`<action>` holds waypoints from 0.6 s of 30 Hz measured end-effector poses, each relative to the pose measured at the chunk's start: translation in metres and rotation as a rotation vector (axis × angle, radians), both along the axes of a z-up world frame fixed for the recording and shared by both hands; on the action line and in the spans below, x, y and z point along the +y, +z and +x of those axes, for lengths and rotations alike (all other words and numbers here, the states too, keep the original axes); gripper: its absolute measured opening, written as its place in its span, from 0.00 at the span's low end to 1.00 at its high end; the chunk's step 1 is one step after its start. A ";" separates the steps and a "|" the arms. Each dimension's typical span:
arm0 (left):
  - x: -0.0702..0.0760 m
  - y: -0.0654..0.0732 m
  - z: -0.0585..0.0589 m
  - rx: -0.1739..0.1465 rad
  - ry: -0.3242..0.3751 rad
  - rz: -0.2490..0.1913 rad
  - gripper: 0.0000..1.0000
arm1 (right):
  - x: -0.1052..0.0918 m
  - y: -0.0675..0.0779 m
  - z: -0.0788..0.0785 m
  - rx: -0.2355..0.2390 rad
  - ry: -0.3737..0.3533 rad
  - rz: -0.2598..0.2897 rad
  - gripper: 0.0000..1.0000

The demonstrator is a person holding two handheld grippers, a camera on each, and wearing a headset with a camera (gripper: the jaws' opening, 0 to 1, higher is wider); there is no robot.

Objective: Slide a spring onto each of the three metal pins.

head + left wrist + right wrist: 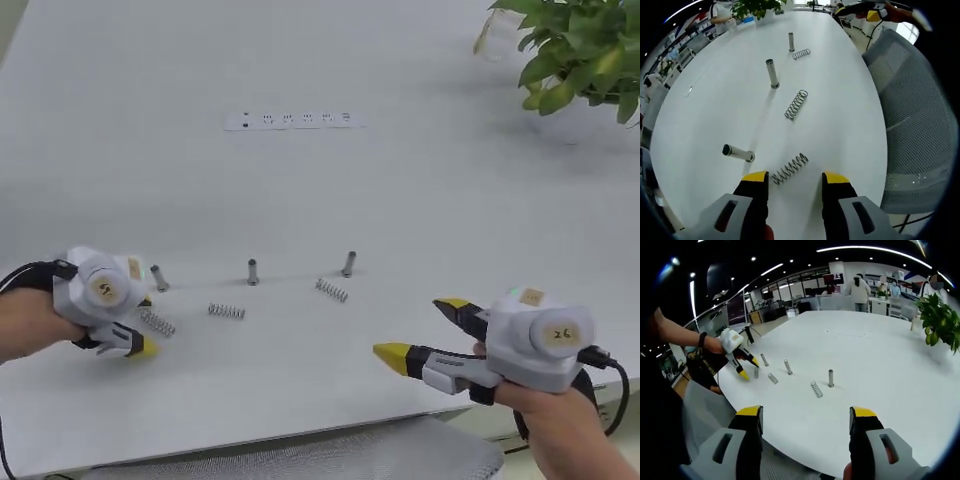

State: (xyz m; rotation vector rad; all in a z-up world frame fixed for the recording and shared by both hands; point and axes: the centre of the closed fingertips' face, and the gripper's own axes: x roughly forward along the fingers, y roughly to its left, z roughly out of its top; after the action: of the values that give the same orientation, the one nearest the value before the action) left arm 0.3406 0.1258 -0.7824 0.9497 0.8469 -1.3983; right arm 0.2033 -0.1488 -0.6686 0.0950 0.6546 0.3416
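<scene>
While left gripper point(796, 177) fingers spread open, nearest spring point(790, 168) just ahead between tips, right gripper point(806, 412) fingers gape empty; three pins point(252, 271), three springs point(226, 311) on table point(400, 190); head view adds power strip point(290, 121), plant point(580, 50)

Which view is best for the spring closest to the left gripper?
Left gripper view: the spring is large, with distinct coils, and lies just ahead of the open left gripper. The head view shows it small, beside that gripper. In the right gripper view it is too small to make out.
</scene>
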 end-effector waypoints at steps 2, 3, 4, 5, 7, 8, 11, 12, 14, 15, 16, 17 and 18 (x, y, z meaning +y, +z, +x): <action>0.001 -0.001 -0.002 -0.002 -0.011 0.004 0.36 | 0.001 0.000 0.000 0.000 0.001 0.001 0.69; 0.001 -0.001 -0.003 -0.001 -0.015 0.005 0.34 | 0.000 0.000 0.001 -0.001 0.001 0.001 0.69; 0.002 -0.001 -0.004 -0.003 -0.019 0.008 0.33 | 0.000 0.000 0.001 -0.001 0.000 0.001 0.69; 0.002 -0.001 -0.005 -0.003 -0.021 0.007 0.31 | 0.000 0.000 0.001 -0.001 -0.001 0.002 0.69; 0.002 -0.001 -0.006 0.001 -0.018 0.003 0.29 | 0.000 0.000 0.001 -0.002 -0.002 0.003 0.69; 0.002 -0.001 -0.007 0.000 -0.015 0.004 0.28 | 0.001 0.000 0.001 0.000 0.001 0.004 0.69; 0.002 -0.002 -0.013 0.014 -0.017 -0.003 0.22 | 0.003 -0.001 0.002 0.003 0.008 0.004 0.69; 0.001 -0.002 -0.017 0.031 -0.023 -0.007 0.20 | 0.004 -0.001 0.002 0.003 0.011 0.005 0.69; 0.003 -0.004 -0.020 0.044 -0.033 -0.012 0.14 | 0.006 0.000 0.004 0.000 0.018 0.006 0.68; 0.005 -0.006 -0.021 0.036 -0.042 0.000 0.13 | 0.006 0.000 0.004 -0.001 0.020 0.006 0.68; 0.007 -0.008 -0.022 0.031 -0.049 0.013 0.13 | 0.006 0.000 0.005 -0.002 0.021 0.006 0.68; 0.004 -0.006 -0.022 0.022 -0.049 -0.008 0.11 | 0.007 0.001 0.005 -0.002 0.023 0.006 0.68; 0.005 -0.006 -0.020 0.032 -0.034 -0.002 0.11 | 0.008 0.001 0.006 -0.004 0.024 0.007 0.68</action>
State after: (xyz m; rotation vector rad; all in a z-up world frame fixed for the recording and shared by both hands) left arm 0.3205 0.1312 -0.7888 0.9464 0.8567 -1.4461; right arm 0.2093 -0.1412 -0.6673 0.0929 0.6513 0.3670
